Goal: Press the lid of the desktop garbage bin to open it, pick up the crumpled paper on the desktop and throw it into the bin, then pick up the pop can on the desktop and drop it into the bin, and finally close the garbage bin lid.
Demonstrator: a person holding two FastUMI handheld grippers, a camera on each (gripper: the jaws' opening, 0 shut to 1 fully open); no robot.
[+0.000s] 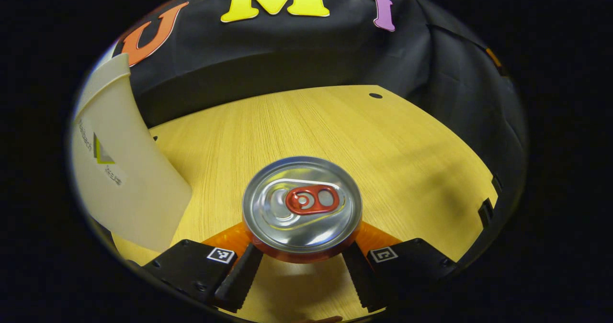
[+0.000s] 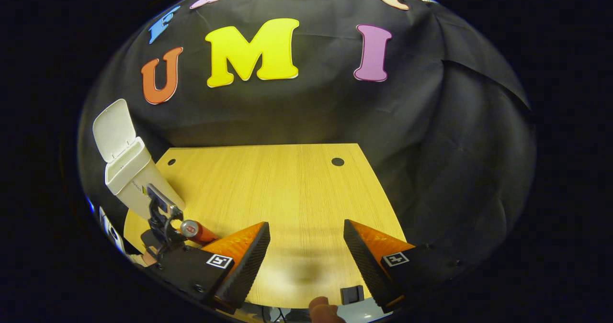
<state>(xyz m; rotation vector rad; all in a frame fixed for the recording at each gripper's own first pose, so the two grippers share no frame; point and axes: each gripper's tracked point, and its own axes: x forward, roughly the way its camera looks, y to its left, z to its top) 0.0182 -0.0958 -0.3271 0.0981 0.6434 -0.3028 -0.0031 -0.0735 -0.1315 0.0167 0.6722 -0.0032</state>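
Note:
A pop can (image 1: 301, 203) with a silver top and a red tab sits between the fingers of my left gripper (image 1: 301, 255), which is shut on its orange body. The can's top faces this camera. The white garbage bin (image 1: 124, 170) stands close by on the left. In the right gripper view the bin (image 2: 136, 177) stands at the table's left with its lid (image 2: 112, 129) raised. Just in front of it, the left gripper (image 2: 163, 225) holds the can (image 2: 196, 231) tilted. My right gripper (image 2: 305, 227) hangs open over the table's near edge with nothing between its fingers.
The wooden table (image 2: 287, 189) has two small round holes (image 2: 337, 161) near its back edge. Black cloth walls close in the back and the right. A person's fingertip (image 2: 325, 309) shows at the bottom of the right gripper view.

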